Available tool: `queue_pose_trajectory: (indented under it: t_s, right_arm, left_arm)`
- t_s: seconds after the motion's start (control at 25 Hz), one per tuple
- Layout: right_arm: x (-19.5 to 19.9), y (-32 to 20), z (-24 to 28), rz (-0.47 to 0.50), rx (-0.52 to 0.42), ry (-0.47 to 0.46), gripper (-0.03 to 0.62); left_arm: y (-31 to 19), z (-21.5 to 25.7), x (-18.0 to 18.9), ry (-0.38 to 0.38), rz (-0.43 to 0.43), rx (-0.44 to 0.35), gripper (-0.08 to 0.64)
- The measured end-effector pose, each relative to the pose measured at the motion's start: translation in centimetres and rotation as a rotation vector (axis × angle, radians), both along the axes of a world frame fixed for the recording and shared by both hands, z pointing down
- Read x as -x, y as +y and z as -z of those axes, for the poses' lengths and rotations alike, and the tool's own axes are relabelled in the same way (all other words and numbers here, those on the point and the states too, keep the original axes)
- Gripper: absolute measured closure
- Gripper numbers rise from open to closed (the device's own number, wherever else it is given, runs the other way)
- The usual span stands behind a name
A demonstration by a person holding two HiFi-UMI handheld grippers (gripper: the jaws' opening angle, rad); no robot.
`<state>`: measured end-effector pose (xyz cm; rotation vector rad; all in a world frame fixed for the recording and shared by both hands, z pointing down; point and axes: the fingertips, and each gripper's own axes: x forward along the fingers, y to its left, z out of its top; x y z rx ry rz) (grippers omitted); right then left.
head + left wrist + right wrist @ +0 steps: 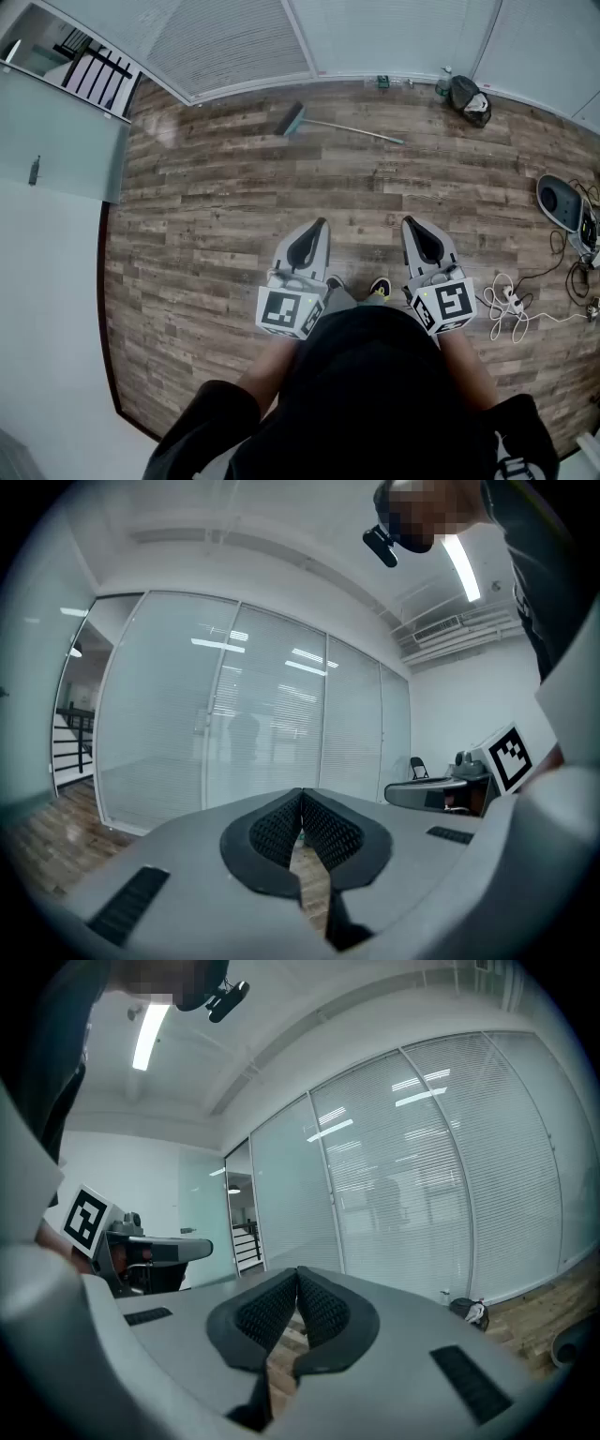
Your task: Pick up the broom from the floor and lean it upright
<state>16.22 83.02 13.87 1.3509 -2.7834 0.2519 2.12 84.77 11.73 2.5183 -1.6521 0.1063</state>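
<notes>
A broom [323, 122] with a teal head and a long thin handle lies flat on the wooden floor, close to the far glass wall. In the head view my left gripper [319, 223] and right gripper [410, 222] are held side by side in front of my body, well short of the broom. Both are shut with nothing between the pads. The left gripper view shows its black ribbed pads [323, 825] pressed together at the tips, and the right gripper view shows its pads [323, 1307] closed the same way. Neither gripper view shows the broom.
A glass wall with blinds [281, 37] runs along the far side. A dark bag [469, 98] sits by that wall at the right. A grey device [561, 202] and loose white cables [511, 305] lie at the right. A frosted glass door [56, 131] stands at the left.
</notes>
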Motion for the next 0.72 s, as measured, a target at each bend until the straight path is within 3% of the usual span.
queue_pose_trajectory:
  t_s: [0.24,0.56,0.72]
  right_arm:
    - [-2.0,-0.1,0.2,-0.046,0.026,-0.050,0.574]
    - [-1.3,0.0,0.4,-0.036,0.031,-0.108,0.574]
    - [-0.5,-0.5,0.4,-0.028,0.033,-0.104,0.574]
  left_arm:
    - [0.4,1.7,-1.3,-0.054,-0.013,-0.062,0.537]
    - [1.3,1.8,-3.4,-0.120,-0.127,-0.074,0.537]
    - [0.7,2.2,-2.9,-0.086,-0.129,-0.060,0.537]
